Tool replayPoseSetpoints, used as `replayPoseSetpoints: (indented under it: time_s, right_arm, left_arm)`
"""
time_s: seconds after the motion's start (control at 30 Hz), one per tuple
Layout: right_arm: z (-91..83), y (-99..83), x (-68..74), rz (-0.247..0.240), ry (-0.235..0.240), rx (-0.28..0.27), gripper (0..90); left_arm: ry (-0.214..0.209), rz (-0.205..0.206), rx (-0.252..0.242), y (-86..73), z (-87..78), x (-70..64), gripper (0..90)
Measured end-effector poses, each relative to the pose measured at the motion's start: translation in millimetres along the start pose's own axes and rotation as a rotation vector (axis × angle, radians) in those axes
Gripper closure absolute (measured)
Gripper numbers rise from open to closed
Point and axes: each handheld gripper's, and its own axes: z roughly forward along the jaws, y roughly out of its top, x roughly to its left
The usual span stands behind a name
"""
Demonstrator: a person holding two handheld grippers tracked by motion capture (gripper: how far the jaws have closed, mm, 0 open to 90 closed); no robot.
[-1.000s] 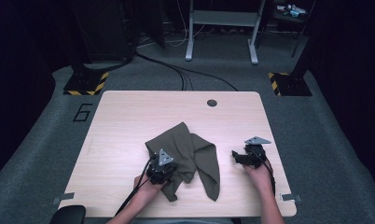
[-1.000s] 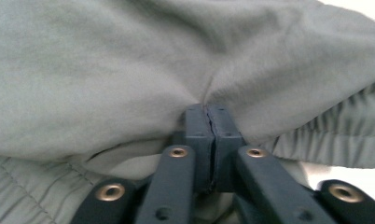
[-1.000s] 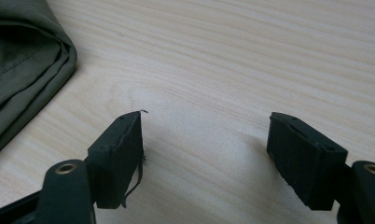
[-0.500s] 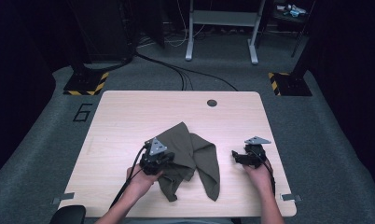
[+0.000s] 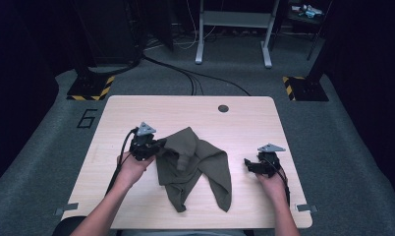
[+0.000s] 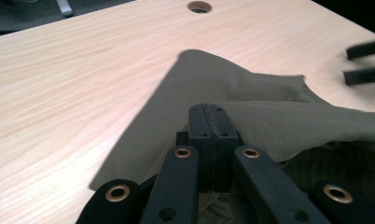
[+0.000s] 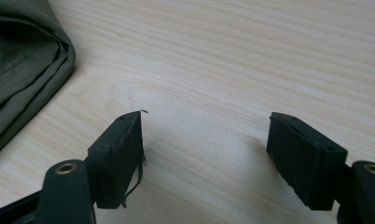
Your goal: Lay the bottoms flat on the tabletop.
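An olive-green cloth [image 5: 195,162] lies crumpled in the middle of the light wooden table [image 5: 185,110], with one long flap trailing toward the front edge. My left gripper [image 5: 156,146] is at the cloth's left edge, jaws shut on a fold of it. In the left gripper view the closed jaws [image 6: 209,116] pinch the cloth [image 6: 251,93], which spreads out beyond them. My right gripper [image 5: 249,164] rests on bare wood to the right of the cloth, open. Its jaws [image 7: 206,149] stand wide apart with nothing between them, and the cloth's hem [image 7: 22,56] lies off to their left.
A round cable hole [image 5: 223,108] sits near the table's far edge. On the floor beyond are black cables [image 5: 195,78], two stands with yellow-black striped bases [image 5: 90,88], and a metal frame's legs [image 5: 235,34]. Bare wood surrounds the cloth on all sides.
My left gripper has moved away from the front edge, up and to the left, dragging the cloth's left part with it. The right gripper has stayed in place, open.
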Motion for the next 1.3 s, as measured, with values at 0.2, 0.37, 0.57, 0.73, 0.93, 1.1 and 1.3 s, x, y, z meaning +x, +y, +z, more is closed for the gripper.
replayPoseSetpoints:
  time_s: [0.2, 0.37, 0.57, 0.73, 0.93, 1.1, 1.3]
  right_arm:
    - [0.0, 0.1, 0.1, 0.002, -0.001, 0.001, 26.0]
    - [0.0, 0.1, 0.5, 0.005, -0.004, 0.001, 26.1]
    - [0.0, 0.1, 0.5, 0.006, -0.004, 0.0, 26.1]
    - [0.0, 0.1, 0.5, 0.005, -0.004, 0.001, 26.1]
    - [-0.1, 0.1, 0.4, 0.002, -0.004, 0.003, 26.2]
    - [-0.2, 0.0, 0.9, -0.001, -0.006, -0.004, 27.7]
    - [-0.3, 1.1, 3.7, 0.018, 0.006, -0.003, 30.3]
  left_arm:
    - [0.037, -0.034, 0.006, 0.5, 5.1, 34.4, 90.0]
    - [0.092, -0.083, 0.01, -3.0, 12.6, 61.5, 90.0]
    - [0.167, -0.183, -0.028, -6.8, 19.3, 88.7, 90.0]
    - [0.241, -0.193, -0.033, -10.7, 25.2, 107.7, 90.0]
    - [0.272, -0.258, -0.029, -18.1, 26.8, 126.6, 90.0]
    - [0.261, -0.273, -0.027, -22.1, 25.6, 130.7, 89.5]
    - [0.257, -0.252, -0.015, -29.1, 24.4, 126.0, 72.5]
